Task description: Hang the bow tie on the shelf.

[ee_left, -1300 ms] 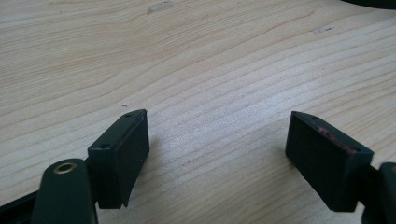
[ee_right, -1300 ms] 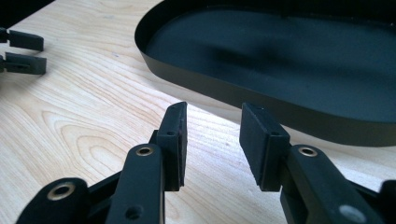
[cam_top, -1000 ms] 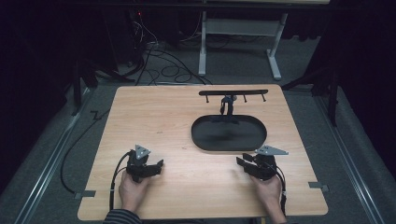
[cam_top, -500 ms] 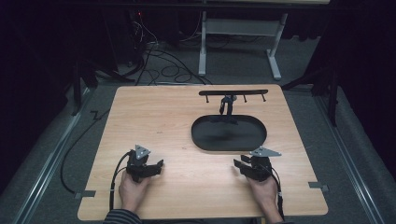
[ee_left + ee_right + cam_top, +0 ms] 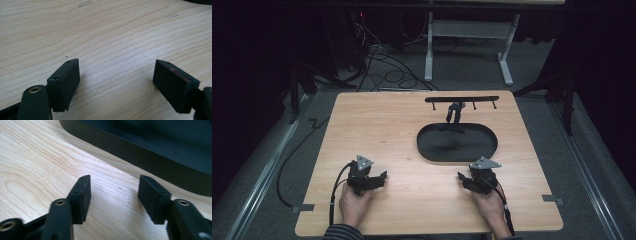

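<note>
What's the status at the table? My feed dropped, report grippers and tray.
Left gripper open, empty, low over table. Right gripper open, empty, just short of black tray. Tray looks empty; nothing in the way.

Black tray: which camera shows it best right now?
The high view: the whole oval black tray sits on the table beyond the right gripper. The right gripper view shows just its near wall; the left gripper view catches a sliver.
</note>
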Available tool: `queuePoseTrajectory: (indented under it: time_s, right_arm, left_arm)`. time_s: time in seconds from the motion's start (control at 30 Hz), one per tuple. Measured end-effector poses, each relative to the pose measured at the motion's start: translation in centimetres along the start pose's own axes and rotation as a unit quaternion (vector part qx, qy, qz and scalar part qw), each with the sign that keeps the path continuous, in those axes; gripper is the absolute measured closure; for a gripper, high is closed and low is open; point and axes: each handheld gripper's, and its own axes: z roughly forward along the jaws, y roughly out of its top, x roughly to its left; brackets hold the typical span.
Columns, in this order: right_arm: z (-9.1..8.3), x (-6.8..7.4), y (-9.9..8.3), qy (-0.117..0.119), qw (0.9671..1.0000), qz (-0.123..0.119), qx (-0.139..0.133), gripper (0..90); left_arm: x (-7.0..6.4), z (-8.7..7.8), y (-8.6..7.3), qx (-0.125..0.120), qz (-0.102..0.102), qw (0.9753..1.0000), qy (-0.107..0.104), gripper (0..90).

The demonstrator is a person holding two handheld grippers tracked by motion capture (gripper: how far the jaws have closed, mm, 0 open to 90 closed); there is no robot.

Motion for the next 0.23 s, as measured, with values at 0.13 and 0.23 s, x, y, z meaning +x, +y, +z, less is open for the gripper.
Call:
queuePoseTrajectory:
  time_s: [0.13, 0.23]
  right_arm:
    - [0.01, 0.04, 0.01, 0.0, 1.0, -0.003, 0.001, 44.3]
    - [0.01, 0.03, 0.01, 0.0, 1.0, -0.002, 0.001, 44.3]
  left_arm:
    - [-0.02, -0.01, -0.01, 0.0, 0.0, 1.0, -0.001, 22.0]
    - [-0.03, -0.01, -0.01, 0.0, 0.0, 1.0, 0.0, 22.0]
